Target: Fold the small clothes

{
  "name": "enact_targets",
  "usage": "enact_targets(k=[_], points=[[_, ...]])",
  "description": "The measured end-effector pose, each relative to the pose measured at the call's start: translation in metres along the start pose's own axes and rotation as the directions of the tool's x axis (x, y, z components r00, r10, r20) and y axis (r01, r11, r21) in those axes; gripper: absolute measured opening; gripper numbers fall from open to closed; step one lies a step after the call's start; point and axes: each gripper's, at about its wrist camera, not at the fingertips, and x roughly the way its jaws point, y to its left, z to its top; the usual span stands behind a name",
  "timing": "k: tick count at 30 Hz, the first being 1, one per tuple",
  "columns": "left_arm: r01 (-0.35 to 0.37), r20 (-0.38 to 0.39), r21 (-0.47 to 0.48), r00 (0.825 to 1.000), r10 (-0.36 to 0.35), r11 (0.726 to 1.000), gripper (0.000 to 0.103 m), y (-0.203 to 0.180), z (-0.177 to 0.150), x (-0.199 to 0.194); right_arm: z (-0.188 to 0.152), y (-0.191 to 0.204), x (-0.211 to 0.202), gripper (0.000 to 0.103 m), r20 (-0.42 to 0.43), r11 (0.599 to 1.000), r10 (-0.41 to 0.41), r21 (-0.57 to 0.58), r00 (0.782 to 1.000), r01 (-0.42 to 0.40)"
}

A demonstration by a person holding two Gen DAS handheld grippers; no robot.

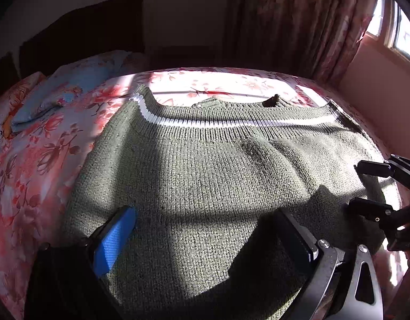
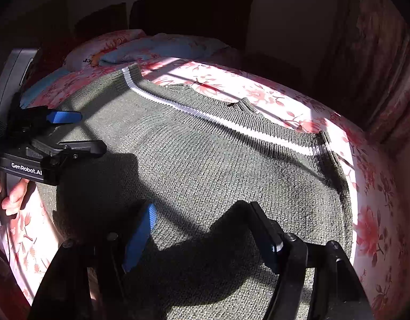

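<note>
A grey-green knitted sweater (image 1: 205,176) lies spread flat on the bed (image 1: 39,160), and both grippers hang just over its near end. The left gripper (image 1: 205,234) stands wide, its blue-padded finger (image 1: 114,240) off to one side and the dark one to the other, with nothing but knit between them; the sweater runs straight ahead of it, away towards the white stripe (image 1: 205,124) and the ribbed edge beyond. I cannot tell whether the fingertips touch the wool or sit just above it.

The right gripper (image 2: 202,229) is spread just as wide and grips nothing (its shadow falls dark across the knit beneath). From its side the sweater fills the view ahead and to the left, the stripe (image 2: 218,118) slanting across the far part, and the garment's right edge lies just off its right finger, with flowered sheet (image 2: 373,226) past that.

The two tools sit near each other: the left one (image 2: 71,133) shows at the far left of the right camera's view, held in a hand (image 2: 12,194) over the sweater's left border, and the right one's dark fingers (image 1: 373,186) show at the right edge of the left view.

Pillows (image 1: 66,85) lie at the far left of the bed, well apart from both grippers, and a curtain (image 1: 298,21) hangs beyond the bed's far side by a window (image 1: 399,34).
</note>
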Motion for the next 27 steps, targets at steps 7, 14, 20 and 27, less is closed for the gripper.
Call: enact_targets(k=[7, 14, 20, 27], points=[[0.08, 0.046, -0.062, 0.996, -0.077, 0.995, 0.103, 0.016, 0.038, -0.024, 0.026, -0.05, -0.024, 0.071, 0.037, 0.991, -0.078, 0.111, 0.996, 0.073], [-0.076, -0.051, -0.038, 0.996, 0.074, 0.996, 0.103, 0.021, 0.094, 0.031, 0.084, -0.063, 0.043, 0.071, -0.025, 0.988, -0.05, 0.144, 0.998, 0.053], [-0.109, -0.053, -0.016, 0.993, 0.108, 0.994, 0.103, 0.041, 0.075, 0.05, 0.064, -0.087, 0.049, 0.069, -0.053, 0.974, -0.049, 0.219, 0.997, 0.059], [-0.003, 0.046, -0.089, 0.999, 0.007, 0.996, 0.103, 0.021, 0.054, -0.014, 0.043, -0.045, -0.008, 0.068, 0.031, 0.986, -0.064, 0.156, 0.997, 0.059]])
